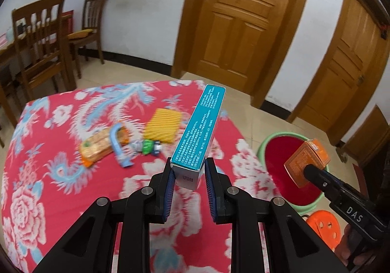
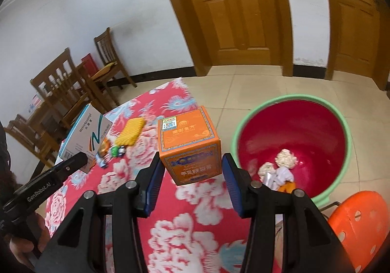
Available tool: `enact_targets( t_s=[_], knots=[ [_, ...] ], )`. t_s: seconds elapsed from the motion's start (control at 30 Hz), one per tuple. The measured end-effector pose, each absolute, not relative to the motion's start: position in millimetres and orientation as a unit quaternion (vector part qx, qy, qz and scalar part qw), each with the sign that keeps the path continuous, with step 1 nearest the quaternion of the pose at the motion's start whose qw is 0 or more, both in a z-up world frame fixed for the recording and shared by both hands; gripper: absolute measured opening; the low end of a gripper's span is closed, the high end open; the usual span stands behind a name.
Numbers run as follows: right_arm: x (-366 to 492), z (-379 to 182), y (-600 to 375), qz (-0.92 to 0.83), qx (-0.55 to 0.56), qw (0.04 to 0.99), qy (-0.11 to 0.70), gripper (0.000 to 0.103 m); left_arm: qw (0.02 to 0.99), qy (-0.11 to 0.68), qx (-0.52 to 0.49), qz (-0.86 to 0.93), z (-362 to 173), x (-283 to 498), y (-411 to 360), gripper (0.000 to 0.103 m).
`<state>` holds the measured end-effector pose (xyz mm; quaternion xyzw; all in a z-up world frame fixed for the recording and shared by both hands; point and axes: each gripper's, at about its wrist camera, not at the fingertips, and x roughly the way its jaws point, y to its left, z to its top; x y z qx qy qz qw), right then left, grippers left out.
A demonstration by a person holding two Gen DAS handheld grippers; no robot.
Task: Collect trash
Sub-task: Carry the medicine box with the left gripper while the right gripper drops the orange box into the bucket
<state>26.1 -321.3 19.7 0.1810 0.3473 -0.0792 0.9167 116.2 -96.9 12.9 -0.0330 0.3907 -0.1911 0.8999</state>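
Left tongs (image 1: 189, 175) clamp a teal box (image 1: 198, 131) above the floral tablecloth (image 1: 48, 175); right tongs (image 1: 308, 170) grip an orange box (image 1: 306, 162).

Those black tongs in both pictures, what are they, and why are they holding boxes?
They are grabbing tools, one in each of a person's hands, with a camera on each. One picture looks along the left tongs, which pinch a teal box. The other looks along the right tongs, which hold an orange box. Below is a table with a red flowered cloth. A yellow packet and a snack wrapper lie on it. Beside the table stands a red bin with crumpled trash inside.
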Motion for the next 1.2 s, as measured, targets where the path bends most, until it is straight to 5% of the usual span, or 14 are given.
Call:
enact_targets(
  t_s=[1.2],
  knots=[
    [-10,-53,-462,-0.185,0.267,0.861,0.391,0.051,0.833,0.457,0.048,-0.308,-42,119,-278,0.024]
  ],
)
